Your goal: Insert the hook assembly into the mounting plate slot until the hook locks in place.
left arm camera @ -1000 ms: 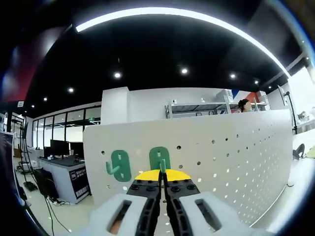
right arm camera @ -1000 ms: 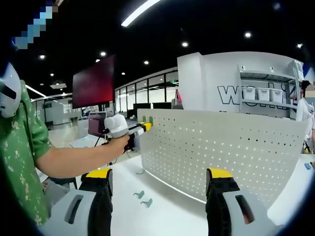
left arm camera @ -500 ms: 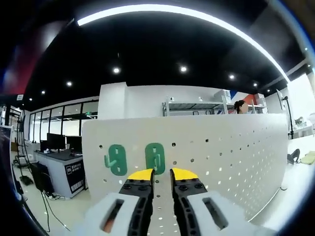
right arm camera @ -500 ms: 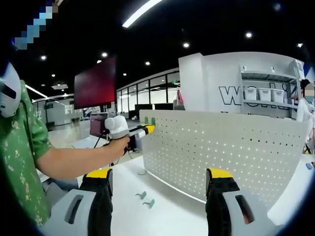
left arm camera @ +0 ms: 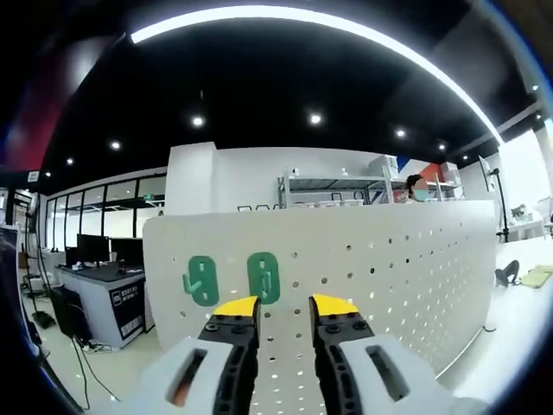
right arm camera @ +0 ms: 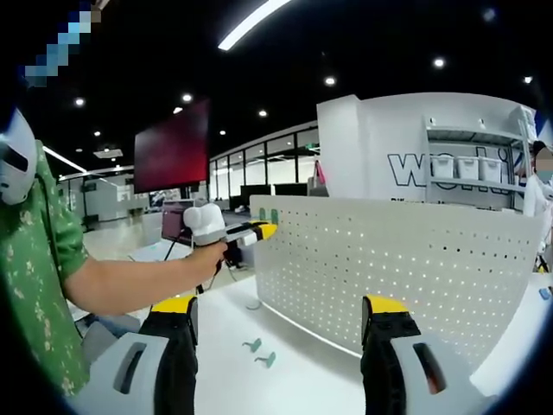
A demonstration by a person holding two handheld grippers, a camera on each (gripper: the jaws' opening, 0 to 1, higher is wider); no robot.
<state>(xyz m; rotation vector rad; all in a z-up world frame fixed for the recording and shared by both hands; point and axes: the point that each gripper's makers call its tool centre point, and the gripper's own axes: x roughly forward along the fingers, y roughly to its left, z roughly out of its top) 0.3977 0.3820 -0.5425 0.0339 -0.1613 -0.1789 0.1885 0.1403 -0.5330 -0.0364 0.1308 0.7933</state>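
Two green hooks (left arm camera: 263, 277) sit mounted on the white pegboard (left arm camera: 389, 268), so that insertion looks done; two more hooks (right arm camera: 259, 350) lie on the table (right arm camera: 294, 372). The left gripper (left arm camera: 284, 306) hangs just off the board, jaws parted, empty. The right gripper (right arm camera: 281, 313) is spread wide, empty.

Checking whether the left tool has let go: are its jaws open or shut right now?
Open. In the left gripper view the left tool shows a clear gap between its yellow-tipped jaws, nothing held, with two green hooks on the pegboard ahead.
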